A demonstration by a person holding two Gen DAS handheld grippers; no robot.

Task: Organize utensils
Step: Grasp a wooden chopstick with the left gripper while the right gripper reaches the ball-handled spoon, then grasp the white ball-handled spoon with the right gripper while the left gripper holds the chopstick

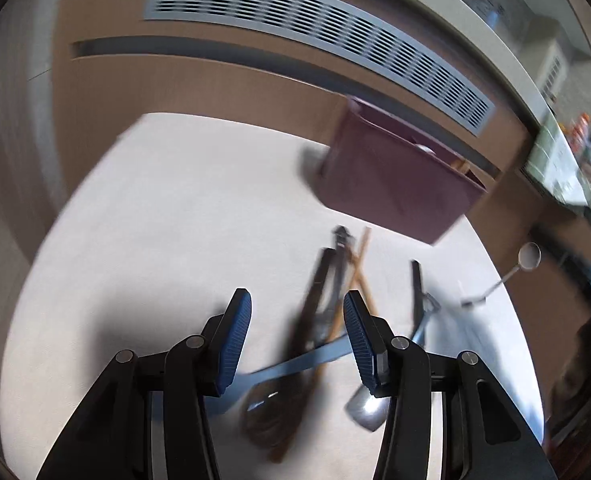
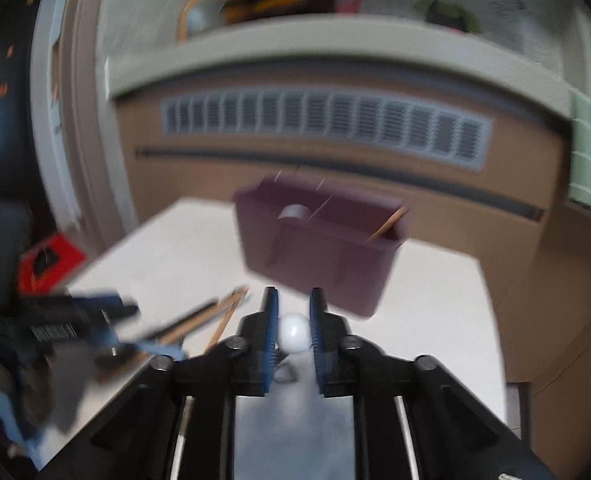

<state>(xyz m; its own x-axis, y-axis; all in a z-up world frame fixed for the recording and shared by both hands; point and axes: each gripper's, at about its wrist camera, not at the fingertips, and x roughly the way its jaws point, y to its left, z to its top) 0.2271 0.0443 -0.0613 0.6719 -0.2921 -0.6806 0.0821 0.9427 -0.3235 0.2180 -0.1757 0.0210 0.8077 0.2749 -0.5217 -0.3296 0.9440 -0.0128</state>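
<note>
A maroon utensil bin [image 1: 395, 176] stands at the table's far side; it also shows in the right wrist view [image 2: 323, 248], holding a metal spoon and a wooden stick. My left gripper [image 1: 297, 312] is open above a pile of utensils: a dark wooden spoon [image 1: 295, 384], wooden chopsticks [image 1: 357, 268], a blue-handled utensil [image 1: 303, 362] and a metal spoon bowl [image 1: 367, 406]. My right gripper [image 2: 294, 308] is shut on a white spoon [image 2: 294, 333], held in front of the bin. In the left wrist view a metal spoon [image 1: 529, 258] hovers at the right table edge.
The table [image 1: 167, 216] is white with a near right edge. A brown cabinet with a grey vent grille [image 1: 319, 32] stands behind it. A red and black object [image 2: 49, 262] lies left of the table. The left gripper appears blurred in the right wrist view [image 2: 67, 320].
</note>
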